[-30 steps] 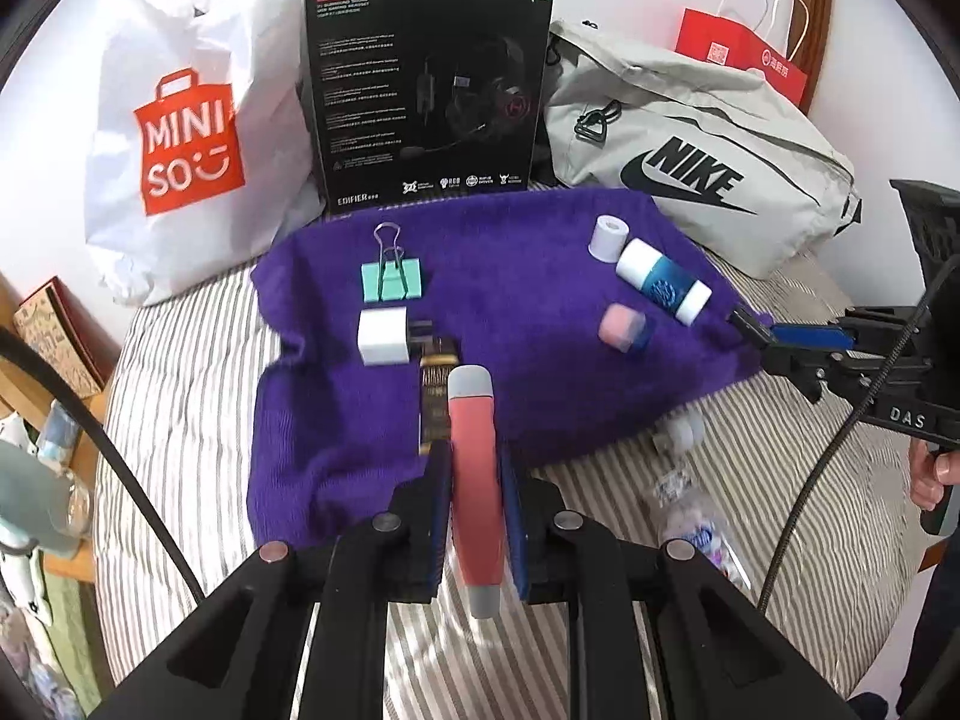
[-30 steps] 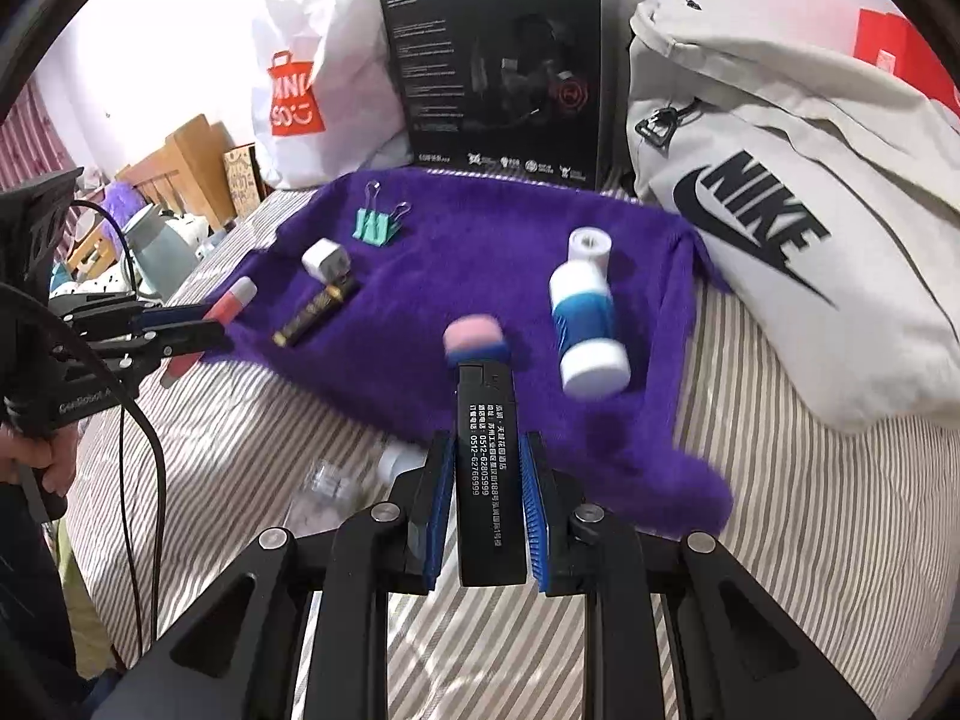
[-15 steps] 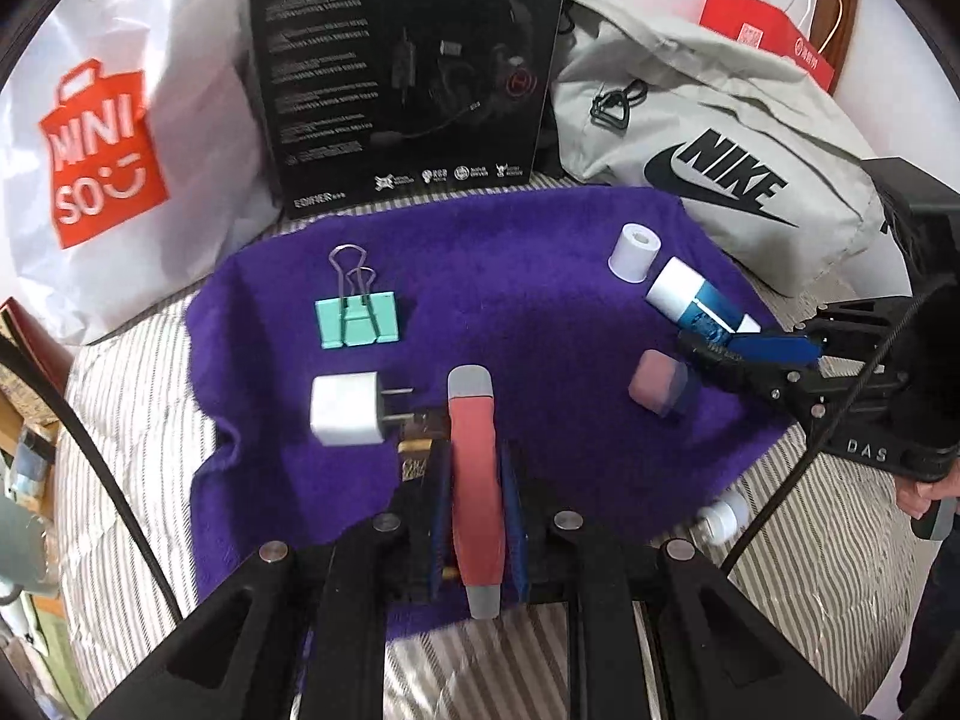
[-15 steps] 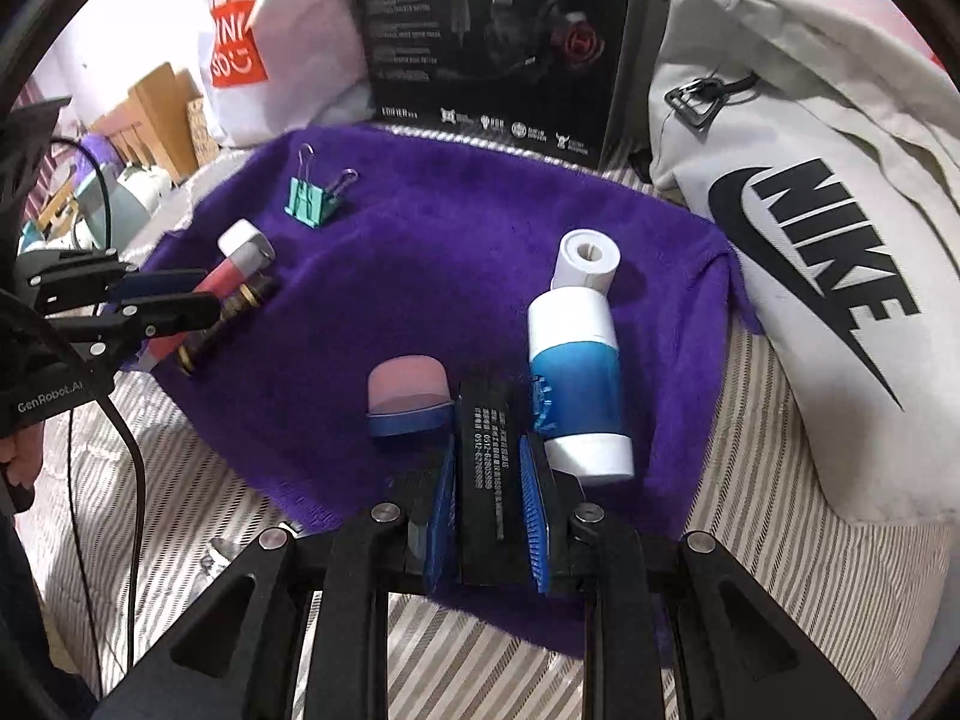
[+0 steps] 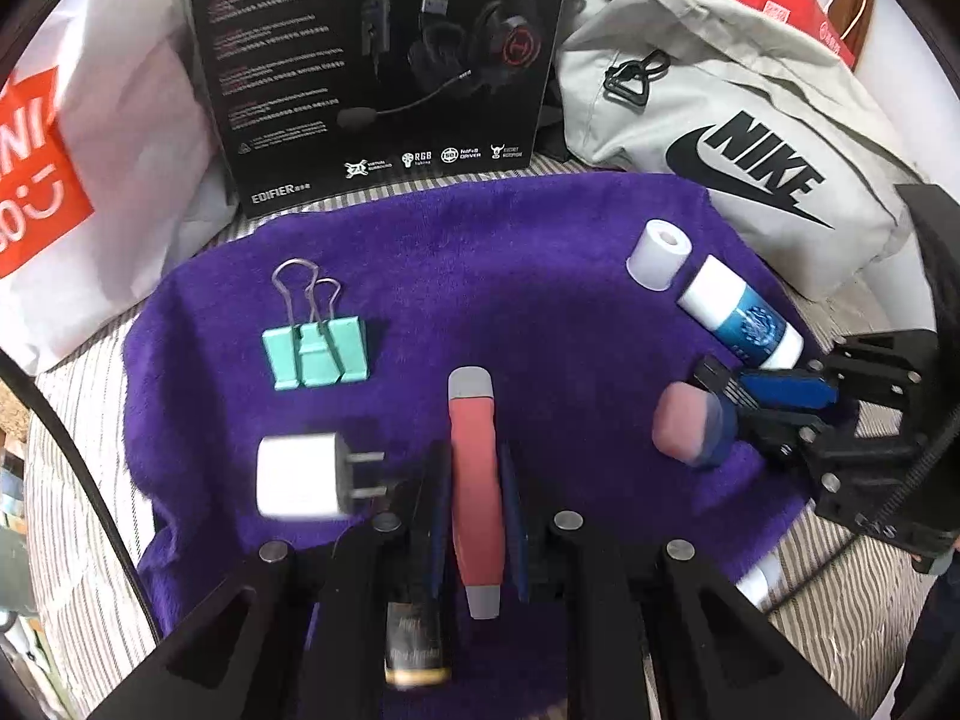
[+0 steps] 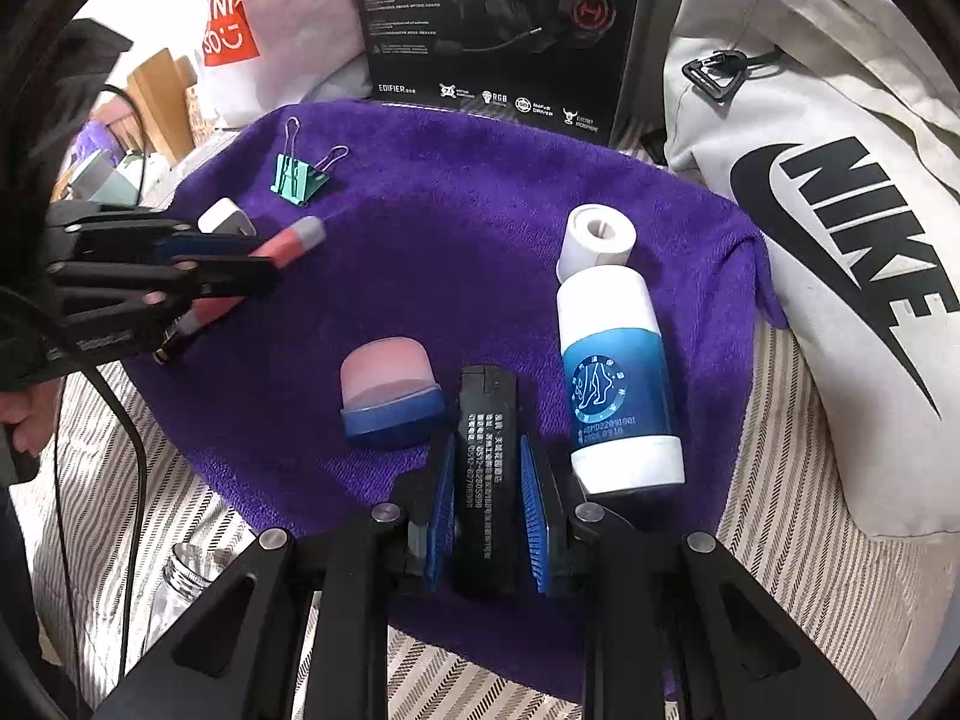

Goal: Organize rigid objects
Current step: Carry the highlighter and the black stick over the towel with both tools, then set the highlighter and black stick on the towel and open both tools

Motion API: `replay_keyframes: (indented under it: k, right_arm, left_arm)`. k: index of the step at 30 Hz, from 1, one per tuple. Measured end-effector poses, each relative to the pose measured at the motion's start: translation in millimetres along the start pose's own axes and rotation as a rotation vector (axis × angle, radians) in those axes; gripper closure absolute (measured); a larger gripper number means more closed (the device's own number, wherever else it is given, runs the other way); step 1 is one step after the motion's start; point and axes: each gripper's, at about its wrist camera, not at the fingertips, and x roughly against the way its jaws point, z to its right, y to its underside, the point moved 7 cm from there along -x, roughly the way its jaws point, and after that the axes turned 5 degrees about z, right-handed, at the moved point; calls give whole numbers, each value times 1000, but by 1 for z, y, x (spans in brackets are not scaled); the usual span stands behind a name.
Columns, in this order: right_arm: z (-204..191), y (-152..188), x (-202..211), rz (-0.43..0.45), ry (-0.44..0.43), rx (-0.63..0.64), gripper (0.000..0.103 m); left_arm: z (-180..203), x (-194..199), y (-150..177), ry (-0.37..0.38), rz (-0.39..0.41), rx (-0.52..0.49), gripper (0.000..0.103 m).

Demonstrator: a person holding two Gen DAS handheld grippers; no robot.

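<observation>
A purple towel [image 5: 540, 276] [image 6: 456, 228] carries the objects. My left gripper [image 5: 474, 468] [image 6: 270, 258] is shut on a red tube with grey ends [image 5: 474, 480] [image 6: 288, 243], low over the towel's near left part. A white charger plug [image 5: 300, 474], a mint binder clip [image 5: 315, 351] [image 6: 297, 177] and a black-and-gold battery [image 5: 414, 642] lie beside it. My right gripper [image 6: 486, 480] [image 5: 720, 384] is shut on a black block with white print [image 6: 486, 444], between a pink-and-blue capped piece [image 6: 390, 396] [image 5: 690, 429] and a white-and-blue bottle [image 6: 618, 384] [image 5: 741, 315].
A white roll [image 6: 600, 234] lies past the bottle. A black headset box [image 5: 384, 72], a grey Nike bag [image 5: 750, 138] and a white shopping bag [image 5: 90, 150] wall the back. A clear jar [image 6: 186, 564] lies on the striped sheet [image 6: 780, 570].
Both grippers have moved forward and down over the towel with their objects still held. The black block now sits between the pink-and-blue piece and the bottle.
</observation>
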Motion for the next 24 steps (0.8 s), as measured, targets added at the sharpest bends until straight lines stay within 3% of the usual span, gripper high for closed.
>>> replay_keyframes:
  k: [7, 16, 20, 24]
  right_arm:
    - [1, 1, 2, 5, -22, -10, 80]
    - [4, 4, 4, 20, -54, -28, 80]
    - [2, 4, 4, 14, -37, 3, 80]
    - [2, 3, 3, 1, -35, -2, 80]
  left_arm:
    - [3, -20, -16, -26, -11, -10, 87]
    - [6, -20, -13, -47, -9, -27, 84]
    - [12, -16, -8, -8, -18, -9, 56]
    - [18, -9, -3, -47, -14, -30, 52]
